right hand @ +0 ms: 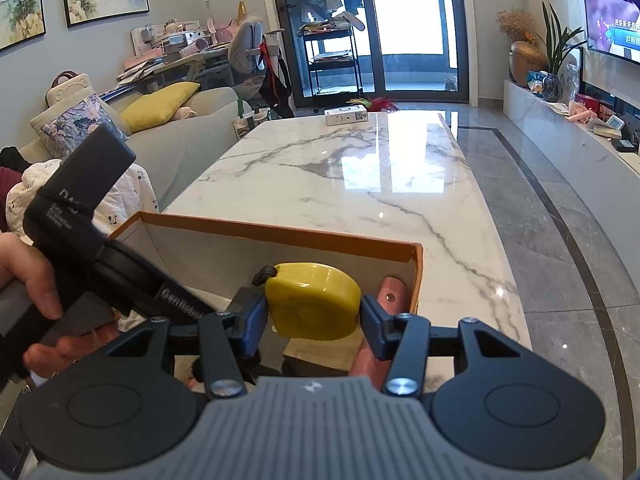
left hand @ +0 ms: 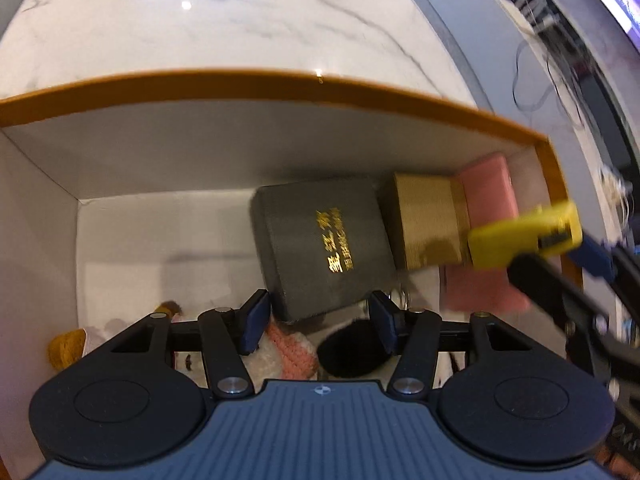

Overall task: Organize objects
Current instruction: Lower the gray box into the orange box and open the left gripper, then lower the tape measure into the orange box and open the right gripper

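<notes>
An orange-rimmed box [left hand: 280, 88] with white inner walls stands on the marble table [right hand: 360, 168]. Inside lie a dark grey case with gold lettering [left hand: 320, 240], a gold box [left hand: 428, 224] and a pink item [left hand: 488, 188]. My left gripper [left hand: 318, 326] hangs open inside the box, its fingers either side of the grey case's near edge, above knitted pink and black things. My right gripper [right hand: 312, 320] is shut on a yellow tape measure [right hand: 312, 300] and holds it over the box's right end [right hand: 416, 276]; the tape measure also shows in the left wrist view [left hand: 524, 232].
A small white carton [right hand: 346, 115] lies at the table's far end. A sofa with cushions [right hand: 160, 120] runs along the left, a TV console [right hand: 560, 128] along the right. The left gripper's handle and the hand holding it [right hand: 80, 240] sit close at left.
</notes>
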Motion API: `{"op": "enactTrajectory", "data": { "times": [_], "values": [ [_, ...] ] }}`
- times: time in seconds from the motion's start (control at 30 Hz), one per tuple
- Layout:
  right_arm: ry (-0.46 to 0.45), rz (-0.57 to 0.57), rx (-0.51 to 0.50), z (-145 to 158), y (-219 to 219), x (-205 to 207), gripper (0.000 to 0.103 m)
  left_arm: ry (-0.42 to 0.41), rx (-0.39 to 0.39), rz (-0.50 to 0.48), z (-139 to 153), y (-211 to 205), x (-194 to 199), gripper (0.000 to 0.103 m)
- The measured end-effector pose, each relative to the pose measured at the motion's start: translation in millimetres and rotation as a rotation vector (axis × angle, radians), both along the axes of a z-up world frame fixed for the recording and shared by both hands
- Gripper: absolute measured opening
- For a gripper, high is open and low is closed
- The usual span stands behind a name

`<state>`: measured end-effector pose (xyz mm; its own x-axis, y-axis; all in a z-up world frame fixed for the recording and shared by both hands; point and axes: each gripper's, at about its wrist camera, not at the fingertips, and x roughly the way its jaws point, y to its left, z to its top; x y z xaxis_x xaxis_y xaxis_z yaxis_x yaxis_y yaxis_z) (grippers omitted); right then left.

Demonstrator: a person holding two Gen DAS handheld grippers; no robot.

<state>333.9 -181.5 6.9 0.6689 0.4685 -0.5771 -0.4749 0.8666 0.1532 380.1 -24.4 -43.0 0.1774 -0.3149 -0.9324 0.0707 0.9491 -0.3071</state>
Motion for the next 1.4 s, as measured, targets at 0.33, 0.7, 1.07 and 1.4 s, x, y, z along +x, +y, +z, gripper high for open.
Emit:
{"op": "enactTrajectory", "data": {
  "times": [0.33, 0.7, 1.07, 1.4],
  "values": [
    [0.002, -0.002, -0.003, -2, -1, 2, 0.053, 0.028, -0.074, 0.038, 3, 13, -3, 0.059],
    [-0.009, 0.001, -0.012, -2, 1, 0, 0.053, -0.112, -0.003, 0.032, 14, 8, -18, 0.033],
    [0.006, 0.011, -0.019, -2, 4, -2, 0.053, -0.068, 0.001, 0.042, 8, 19, -6, 0.037],
    [0.042, -0.020, 0.019, 9, -5, -2, 0.053, -0.256, -0.031, 0.060, 28, 24, -40, 0.040]
  ]
}}
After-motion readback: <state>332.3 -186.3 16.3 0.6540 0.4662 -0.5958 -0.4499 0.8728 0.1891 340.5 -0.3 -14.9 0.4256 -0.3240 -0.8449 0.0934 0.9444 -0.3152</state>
